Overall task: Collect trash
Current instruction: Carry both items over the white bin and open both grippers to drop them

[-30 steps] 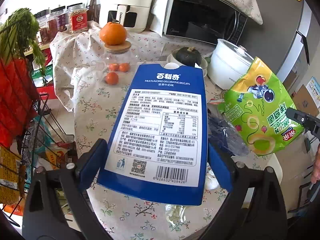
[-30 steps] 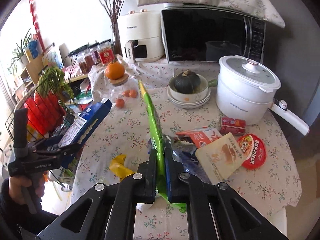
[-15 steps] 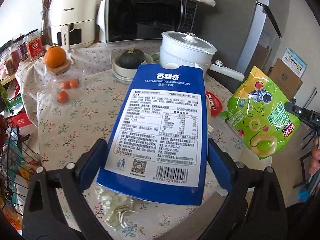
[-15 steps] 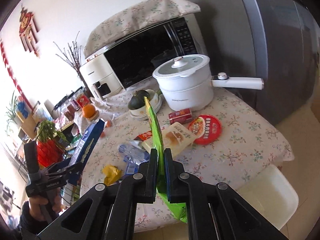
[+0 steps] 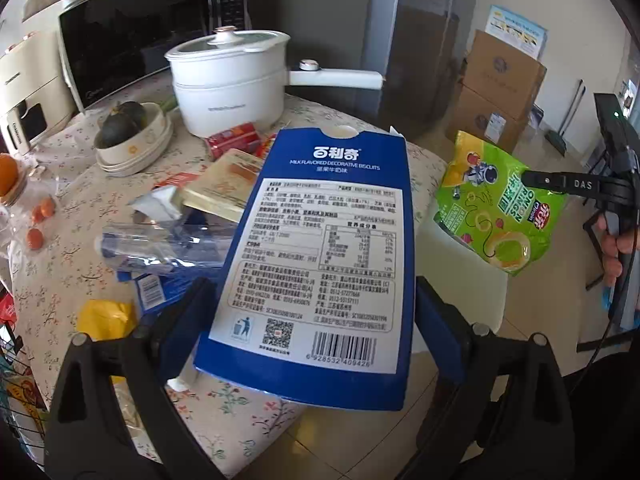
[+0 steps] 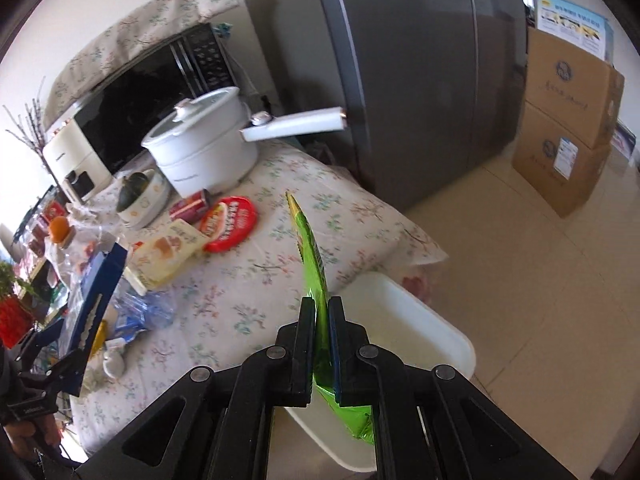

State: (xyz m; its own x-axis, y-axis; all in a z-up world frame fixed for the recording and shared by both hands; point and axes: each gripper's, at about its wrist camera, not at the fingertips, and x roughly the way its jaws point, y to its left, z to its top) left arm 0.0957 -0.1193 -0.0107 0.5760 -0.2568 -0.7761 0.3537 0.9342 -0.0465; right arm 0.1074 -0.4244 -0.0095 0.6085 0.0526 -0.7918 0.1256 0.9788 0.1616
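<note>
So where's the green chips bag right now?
The green onion rings bag is pinched in the right gripper, held in the air past the table's edge, above the white stool. In the left wrist view it hangs right of the blue biscuit box.

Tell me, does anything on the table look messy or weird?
Yes. Wrappers litter the floral tablecloth: a crumpled clear plastic bag, a round red lid and a yellow scrap, lying loose beside the white pot.
</note>
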